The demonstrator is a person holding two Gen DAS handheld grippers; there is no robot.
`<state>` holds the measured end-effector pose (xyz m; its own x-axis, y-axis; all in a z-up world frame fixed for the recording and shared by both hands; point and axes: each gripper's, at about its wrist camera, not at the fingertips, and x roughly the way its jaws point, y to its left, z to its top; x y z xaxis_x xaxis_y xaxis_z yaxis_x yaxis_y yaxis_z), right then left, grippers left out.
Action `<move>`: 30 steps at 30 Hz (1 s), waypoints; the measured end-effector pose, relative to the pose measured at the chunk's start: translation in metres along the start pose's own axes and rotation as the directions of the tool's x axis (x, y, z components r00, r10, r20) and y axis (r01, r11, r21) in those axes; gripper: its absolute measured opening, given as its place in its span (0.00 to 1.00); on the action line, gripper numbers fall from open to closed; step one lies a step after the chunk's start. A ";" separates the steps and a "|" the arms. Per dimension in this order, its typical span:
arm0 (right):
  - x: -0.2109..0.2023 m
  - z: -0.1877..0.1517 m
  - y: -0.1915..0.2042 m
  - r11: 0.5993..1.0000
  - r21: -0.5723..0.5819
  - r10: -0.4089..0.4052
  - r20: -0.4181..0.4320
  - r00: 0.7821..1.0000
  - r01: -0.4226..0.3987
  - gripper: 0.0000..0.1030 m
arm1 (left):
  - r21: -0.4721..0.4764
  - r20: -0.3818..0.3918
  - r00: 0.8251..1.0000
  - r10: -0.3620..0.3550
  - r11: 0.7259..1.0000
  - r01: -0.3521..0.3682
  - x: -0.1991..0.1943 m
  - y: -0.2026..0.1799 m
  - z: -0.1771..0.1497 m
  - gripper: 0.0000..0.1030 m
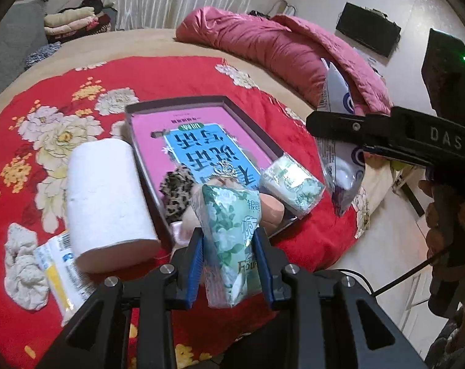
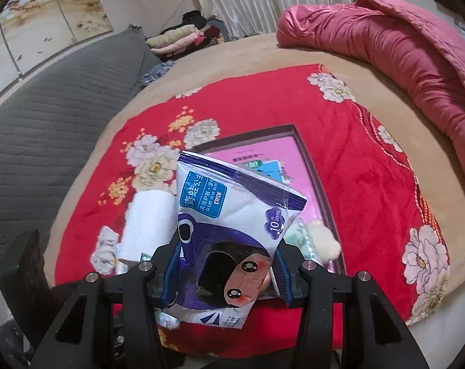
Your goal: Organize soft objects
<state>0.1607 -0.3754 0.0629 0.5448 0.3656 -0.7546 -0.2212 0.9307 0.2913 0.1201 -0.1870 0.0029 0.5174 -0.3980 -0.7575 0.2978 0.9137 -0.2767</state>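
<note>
My left gripper (image 1: 229,258) is shut on a green floral tissue pack (image 1: 228,230), held over the near end of a shallow pink-lined box (image 1: 232,120). A leopard scrunchie (image 1: 175,190), a second green tissue pack (image 1: 291,184) and a peach soft item (image 1: 274,212) lie at that end of the box. A white paper roll (image 1: 106,196) lies to its left. My right gripper (image 2: 229,273) is shut on a purple-and-white wet wipes pack (image 2: 232,215), above the box (image 2: 312,166). In the left wrist view it enters from the right as a black gripper (image 1: 331,136) with the wipes pack (image 1: 343,169) hanging from it.
All this lies on a red floral blanket (image 1: 78,86) on a tan bed. A white scrunchie (image 1: 20,264) and a yellow-white packet (image 1: 60,270) lie at the near left. A pink quilt (image 2: 401,52) is bunched at the back right, a grey cushion (image 2: 63,98) at the left.
</note>
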 end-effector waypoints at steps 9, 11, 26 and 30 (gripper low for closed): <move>0.019 -0.009 -0.010 1.000 0.005 -0.024 -0.021 1.000 0.024 0.50 | 0.043 -0.031 0.999 0.006 0.999 -0.005 0.029 -0.006 0.008 0.31; 0.024 -0.009 -0.010 0.999 -0.002 -0.044 -0.020 0.999 0.044 0.51 | 0.043 -0.037 0.999 0.010 0.999 -0.009 0.035 -0.004 0.010 0.31; 0.072 -0.010 -0.011 0.985 -0.079 -0.158 -0.060 0.986 0.153 0.51 | 0.044 -0.030 0.999 0.044 0.998 -0.043 0.063 0.009 0.027 0.31; 0.077 -0.010 -0.013 0.984 -0.083 -0.166 -0.065 0.984 0.161 0.51 | 0.038 -0.027 0.998 0.056 0.998 -0.055 0.069 0.013 0.033 0.31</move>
<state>0.1973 -0.3590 -0.0048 0.5205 0.2046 -0.8290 -0.1968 0.9735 0.1167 0.1858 -0.2052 -0.0335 0.5114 -0.3442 -0.7874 0.2994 0.9303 -0.2122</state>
